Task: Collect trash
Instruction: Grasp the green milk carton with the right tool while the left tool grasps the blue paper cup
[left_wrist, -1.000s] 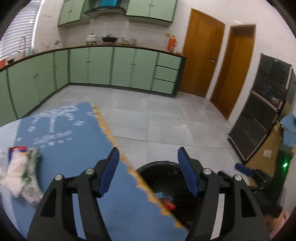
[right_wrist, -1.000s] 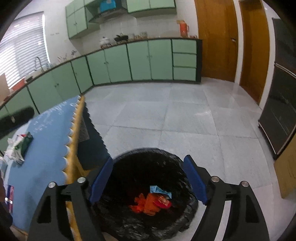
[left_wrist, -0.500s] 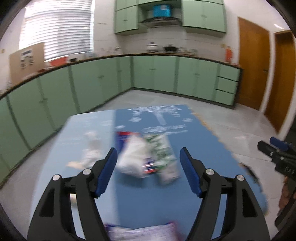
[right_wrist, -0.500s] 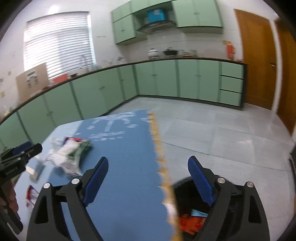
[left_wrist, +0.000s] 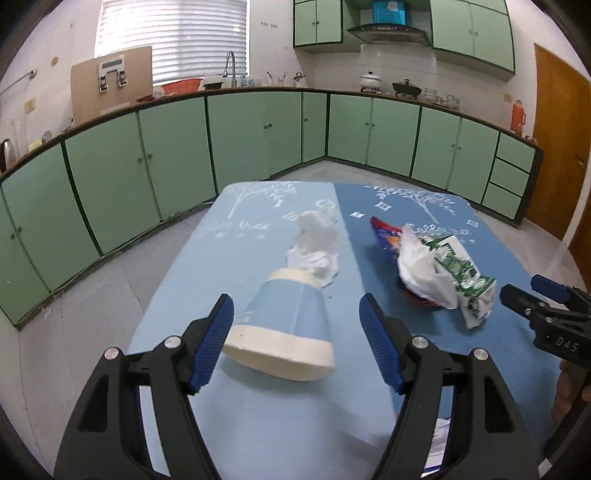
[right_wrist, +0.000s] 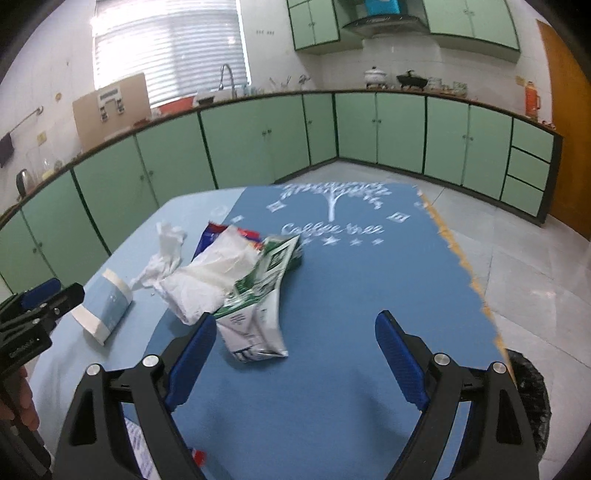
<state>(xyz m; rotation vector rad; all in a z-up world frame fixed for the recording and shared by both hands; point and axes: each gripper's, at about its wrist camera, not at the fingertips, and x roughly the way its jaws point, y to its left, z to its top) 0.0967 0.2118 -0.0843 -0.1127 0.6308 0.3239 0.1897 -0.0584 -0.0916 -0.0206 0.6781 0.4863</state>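
A light blue paper cup (left_wrist: 288, 325) with cream rims lies on its side on the blue tablecloth (left_wrist: 258, 424). My left gripper (left_wrist: 295, 325) is open, its fingers on either side of the cup without touching it. Beyond the cup is crumpled white tissue (left_wrist: 317, 251). To the right lie a white bag (left_wrist: 424, 269), a green-and-white carton (right_wrist: 258, 295) and a red-blue wrapper (left_wrist: 386, 236). My right gripper (right_wrist: 295, 328) is open over bare cloth, the carton just beside its left finger. The cup (right_wrist: 105, 314) also shows in the right wrist view.
A bin lined with a black bag (right_wrist: 532, 398) stands on the floor past the table's right edge. A printed wrapper (right_wrist: 136, 443) lies near the table's front. Green cabinets (left_wrist: 258, 140) run along the walls; tiled floor surrounds the table.
Both views have swung left from the bin beside the table to the trash on the cloth. The cup now sits between the left fingers. The right jaws stand slightly wider.
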